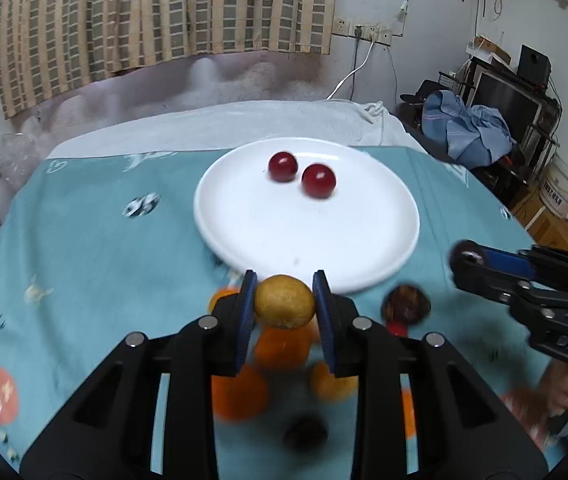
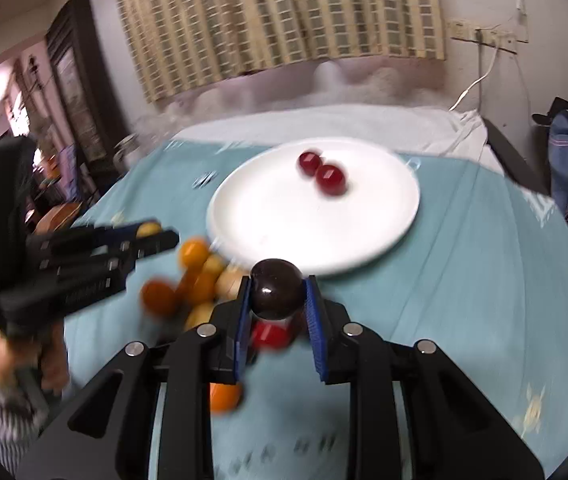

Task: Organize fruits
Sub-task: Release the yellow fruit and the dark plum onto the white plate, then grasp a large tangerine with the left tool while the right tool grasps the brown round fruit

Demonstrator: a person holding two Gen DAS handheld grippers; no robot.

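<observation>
fruit is getting sorted right in front of me, two pieces at once. nearest, the left tongs (image 1: 284, 300) are pinching a yellowish citrus (image 1: 284, 301) between their blue pads, holding it above the heap. the right tongs (image 2: 277, 298) are pinching a dark plum (image 2: 277, 294) the same way, clear of the cloth.

just under and behind them, a loose heap of oranges (image 2: 200, 284) is sitting on the teal cloth (image 1: 96, 264) that is covering the counter, with a red fruit (image 2: 270, 336) tucked below the right tongs. some pieces are blurring, so i cannot count them.

a little farther on, the white plate (image 1: 244, 232) is lying flat on the cloth, its near rim just beyond both loads. two red plums (image 1: 301, 174) are resting side by side on its far half, looking as though they are touching or nearly so.

to my eye this is the carrying step: both pieces are lifted but not yet over the plate. the dark plum seems to belong beside the red ones, so the right tongs would need to be reaching forward past the rim, lowering, then spreading gently so nothing rolls. where the citrus should go i cannot tell; maybe an open part of the plate. round fruit may wander on that smooth glaze.

beyond, a checked curtain (image 1: 156, 12) is hanging on the wall.
</observation>
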